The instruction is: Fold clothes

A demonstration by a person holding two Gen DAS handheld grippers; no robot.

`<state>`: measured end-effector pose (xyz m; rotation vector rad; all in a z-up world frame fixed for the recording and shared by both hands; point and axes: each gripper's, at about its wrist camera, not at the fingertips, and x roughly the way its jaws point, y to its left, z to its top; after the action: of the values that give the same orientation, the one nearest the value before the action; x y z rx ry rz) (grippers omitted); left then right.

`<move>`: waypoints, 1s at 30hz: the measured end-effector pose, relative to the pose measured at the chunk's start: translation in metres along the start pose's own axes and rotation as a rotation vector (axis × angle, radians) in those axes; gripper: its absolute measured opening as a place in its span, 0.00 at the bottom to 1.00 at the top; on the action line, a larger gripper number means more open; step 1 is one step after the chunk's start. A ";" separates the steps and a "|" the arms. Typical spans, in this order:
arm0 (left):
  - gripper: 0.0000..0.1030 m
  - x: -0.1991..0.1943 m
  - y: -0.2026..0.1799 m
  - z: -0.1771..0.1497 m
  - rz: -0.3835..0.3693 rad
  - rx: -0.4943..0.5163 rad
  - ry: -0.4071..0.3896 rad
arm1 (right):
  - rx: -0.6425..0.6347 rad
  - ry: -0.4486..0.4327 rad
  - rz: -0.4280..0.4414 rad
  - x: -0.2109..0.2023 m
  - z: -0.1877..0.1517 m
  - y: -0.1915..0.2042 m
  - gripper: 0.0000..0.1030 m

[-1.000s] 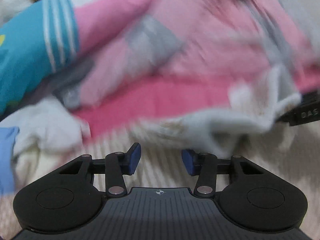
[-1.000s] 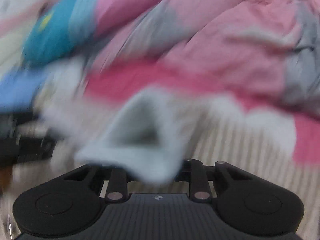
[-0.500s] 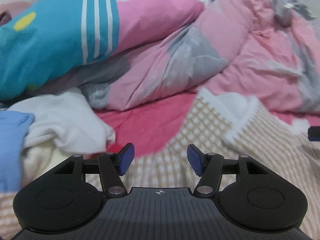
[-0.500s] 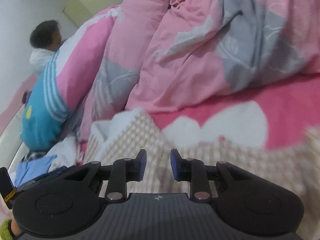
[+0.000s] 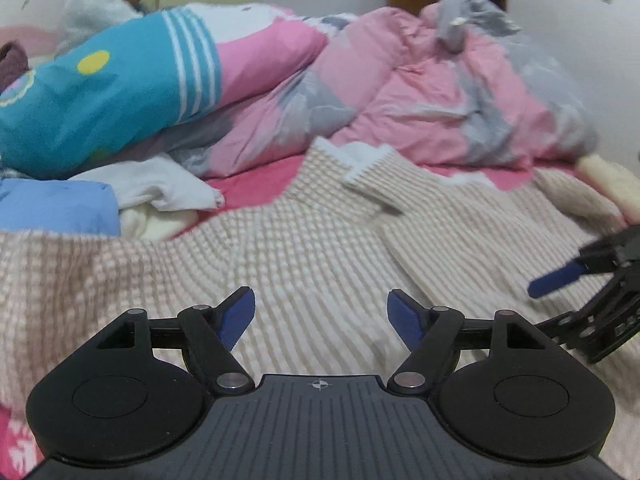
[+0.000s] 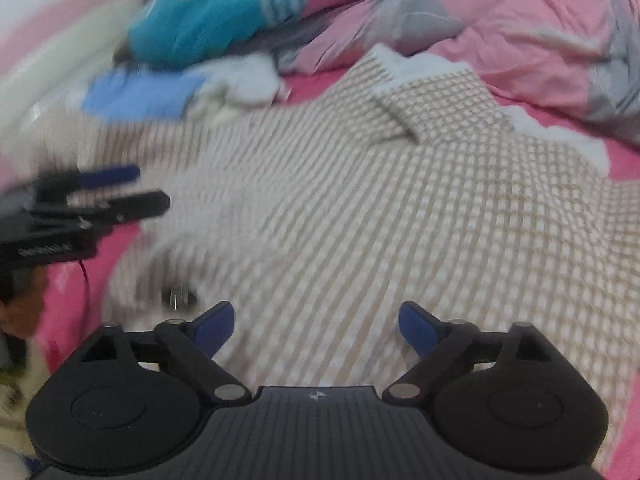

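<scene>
Sweater released and spread flat on the bed

Both the left claw (image 5: 320, 314) and right claw (image 6: 316, 326) are opening, empty; a second ago the right gripped the beige checked sweater (image 5: 320, 240), now lying on the pink bed (image 6: 624, 160), ready for folding.

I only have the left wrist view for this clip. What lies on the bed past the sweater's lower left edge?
Observer: The pink sheet shows there, bare beside the checked sweater.
Operator: Anything on the sweater near the right gripper?
Observer: A small dark, blurred object lies just ahead of its left finger; I cannot tell what it is.
Operator: Is the right gripper holding cloth?
Observer: No. The right gripper is opening, nothing between its jaws.
</scene>
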<state>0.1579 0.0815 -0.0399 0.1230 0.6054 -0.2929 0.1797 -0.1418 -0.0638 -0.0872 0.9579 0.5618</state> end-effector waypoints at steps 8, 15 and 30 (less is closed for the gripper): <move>0.73 0.005 -0.028 -0.038 0.034 0.093 0.028 | 0.031 -0.016 -0.147 0.000 -0.046 0.006 0.66; 0.73 0.000 -0.022 -0.036 0.052 0.063 0.013 | 0.183 -0.173 -0.196 -0.059 -0.044 -0.015 0.12; 0.73 0.017 -0.021 -0.033 0.061 0.074 0.024 | 0.716 -0.478 -0.499 -0.181 -0.076 -0.252 0.12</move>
<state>0.1464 0.0644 -0.0775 0.2156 0.6134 -0.2550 0.1655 -0.4556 -0.0082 0.4255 0.5870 -0.2365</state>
